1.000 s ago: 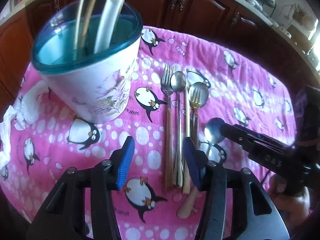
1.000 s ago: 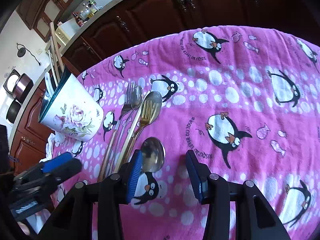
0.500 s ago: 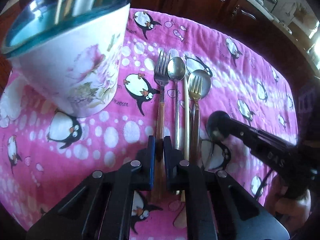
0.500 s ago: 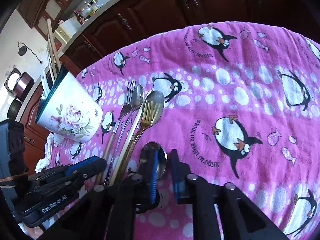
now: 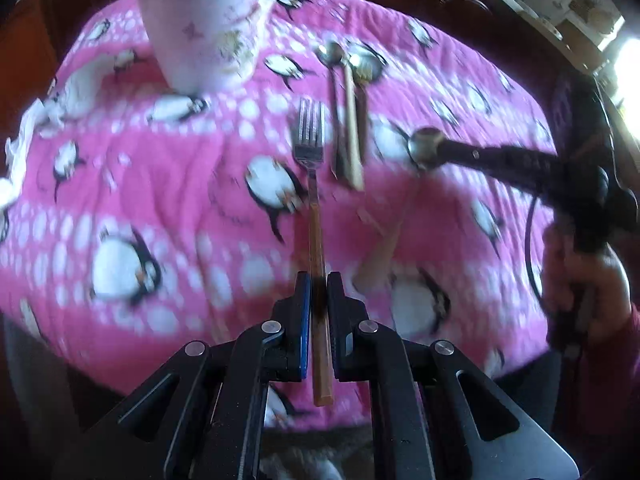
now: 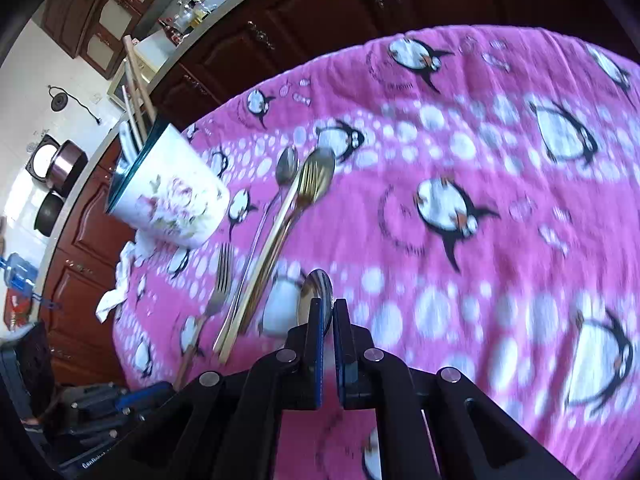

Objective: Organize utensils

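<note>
Fork [image 5: 309, 142] clamped in left gripper [image 5: 318, 280]: blue pads pinch its brown handle, tines point away toward cup [image 5: 208, 20]. The handle end sticks out behind the pads toward the camera. Fork sits apart from the other utensils [image 5: 350, 116], which lie in a tight bundle on the pink penguin cloth [image 5: 160, 184], bowls toward the cup side. Bundle as seen from the left wrist: a silver spoon, a pale handle and a gold-toned piece, blurred, so an exact count cannot be made.

Right gripper [image 6: 327, 312] closed on spoon [image 6: 316, 290]: pads grip just behind the bowl, which shows above the fingertips. In the left wrist view the same spoon bowl [image 5: 424, 148] shows at the tip of the right gripper's dark fingers, to the right of the bundle. A hand [image 5: 588, 280] holds that gripper's grip at the frame's right edge.

Cup is white with a flower print and teal rim, standing on the cloth at its far left; sticks and a white handle rise from it [image 6: 136, 92]. A crumpled white tissue [image 6: 120, 280] lies beside the cup at the cloth's edge. Both views are motion-blurred.
</note>
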Available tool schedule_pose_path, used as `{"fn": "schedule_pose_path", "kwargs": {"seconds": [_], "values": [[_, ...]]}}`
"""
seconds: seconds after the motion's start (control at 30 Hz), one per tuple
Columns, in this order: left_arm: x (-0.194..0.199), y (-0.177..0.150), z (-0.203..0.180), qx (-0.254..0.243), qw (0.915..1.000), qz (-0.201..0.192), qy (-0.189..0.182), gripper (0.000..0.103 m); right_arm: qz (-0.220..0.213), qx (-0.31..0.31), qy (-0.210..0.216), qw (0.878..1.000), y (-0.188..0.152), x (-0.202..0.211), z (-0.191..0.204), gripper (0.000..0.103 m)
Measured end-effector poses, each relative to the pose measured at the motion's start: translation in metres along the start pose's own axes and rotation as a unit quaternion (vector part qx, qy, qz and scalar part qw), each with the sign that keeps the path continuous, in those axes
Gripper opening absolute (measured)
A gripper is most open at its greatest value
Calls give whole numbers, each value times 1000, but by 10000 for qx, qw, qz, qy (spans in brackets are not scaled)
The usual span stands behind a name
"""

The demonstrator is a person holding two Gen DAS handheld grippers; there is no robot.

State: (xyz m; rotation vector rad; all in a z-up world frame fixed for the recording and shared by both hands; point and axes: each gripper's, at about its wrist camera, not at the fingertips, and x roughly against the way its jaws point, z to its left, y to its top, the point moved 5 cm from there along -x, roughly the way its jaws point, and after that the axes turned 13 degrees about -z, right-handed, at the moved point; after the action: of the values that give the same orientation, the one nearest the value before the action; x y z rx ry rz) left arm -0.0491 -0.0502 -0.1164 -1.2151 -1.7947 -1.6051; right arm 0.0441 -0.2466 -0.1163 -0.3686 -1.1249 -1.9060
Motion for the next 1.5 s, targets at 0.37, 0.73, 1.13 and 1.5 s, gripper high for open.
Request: {"fn": "schedule_pose_path", "kwargs": {"seconds": [0.37,0.73,1.13,1.5], "values": [[4,29,6,35,9984,-368,-426,36,376,54,-111,9992,-11,16,-21,4],[-58,85,29,-331,9956,-369,-793,36,124,-376,137,9991,-6,12,-27,10],[-78,91,16,-757,9904,-81,-1155,18,63,-418,400,9983,-8,9,-30,10],[-38,86,17,-827,9896,-509,-1058,0,-289,154,67,9994,2,20,-4,3]]}}
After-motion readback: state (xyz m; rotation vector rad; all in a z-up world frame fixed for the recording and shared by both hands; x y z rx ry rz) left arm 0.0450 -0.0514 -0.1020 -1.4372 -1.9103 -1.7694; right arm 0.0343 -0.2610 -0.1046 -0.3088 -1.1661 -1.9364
